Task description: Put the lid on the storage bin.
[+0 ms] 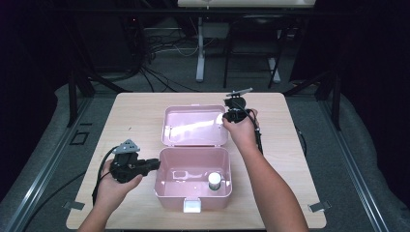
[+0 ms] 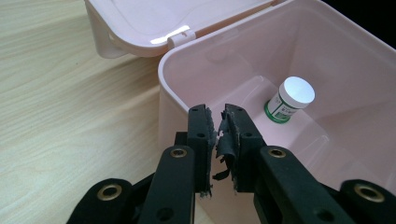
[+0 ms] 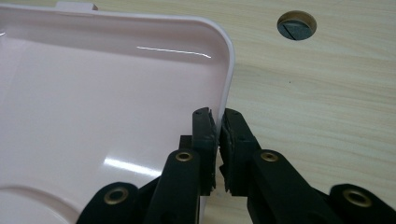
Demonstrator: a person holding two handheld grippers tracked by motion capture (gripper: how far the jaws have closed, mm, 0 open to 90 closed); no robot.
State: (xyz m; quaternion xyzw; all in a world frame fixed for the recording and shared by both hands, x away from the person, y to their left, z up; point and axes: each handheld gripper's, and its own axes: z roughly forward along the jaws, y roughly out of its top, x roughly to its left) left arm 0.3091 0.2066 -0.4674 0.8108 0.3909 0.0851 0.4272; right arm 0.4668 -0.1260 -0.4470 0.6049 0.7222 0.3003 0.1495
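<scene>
Lid [image 3: 116, 93] rim pinched between right tool [image 3: 218, 119] pads.

No legible text, brand, number or sign appears in any view. The small white-capped jar [image 2: 288, 100] standing inside the pink storage box [image 2: 327, 56] carries a green and white label with fine dark print; in the left gripper view this print is too small and blurred to read, though it may run to several short lines. In the high view the jar [image 1: 214, 181] shows its cap, which bears no marking.
</scene>
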